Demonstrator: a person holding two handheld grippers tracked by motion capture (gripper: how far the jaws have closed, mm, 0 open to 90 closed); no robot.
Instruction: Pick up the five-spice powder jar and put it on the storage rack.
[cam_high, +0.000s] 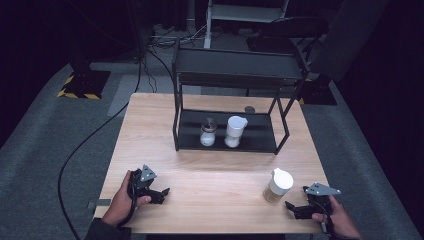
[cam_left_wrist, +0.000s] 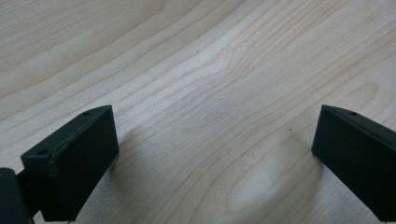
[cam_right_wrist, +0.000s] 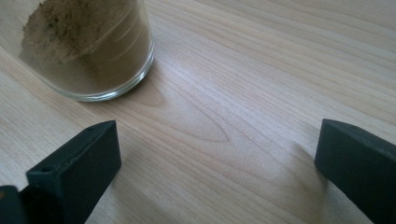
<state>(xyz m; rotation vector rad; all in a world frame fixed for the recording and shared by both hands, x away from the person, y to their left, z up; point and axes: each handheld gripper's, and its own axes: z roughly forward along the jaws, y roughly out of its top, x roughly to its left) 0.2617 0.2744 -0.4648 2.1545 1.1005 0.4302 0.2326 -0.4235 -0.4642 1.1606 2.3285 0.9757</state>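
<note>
A glass jar of brown powder with a white lid stands on the wooden table near its front right; its glass base fills the upper left of the right gripper view. My right gripper rests just right of the jar, open, with bare wood between its jaws. My left gripper lies near the front left edge, open over bare wood. A black wire shelf at the table's middle back holds two white-filled jars, one with a grey lid and one with a white lid.
A small grey round lid lies on the table behind the shelf. The shelf's upper deck overhangs the two jars. A black cable runs across the grey floor at the left. Bare wood lies between the two grippers.
</note>
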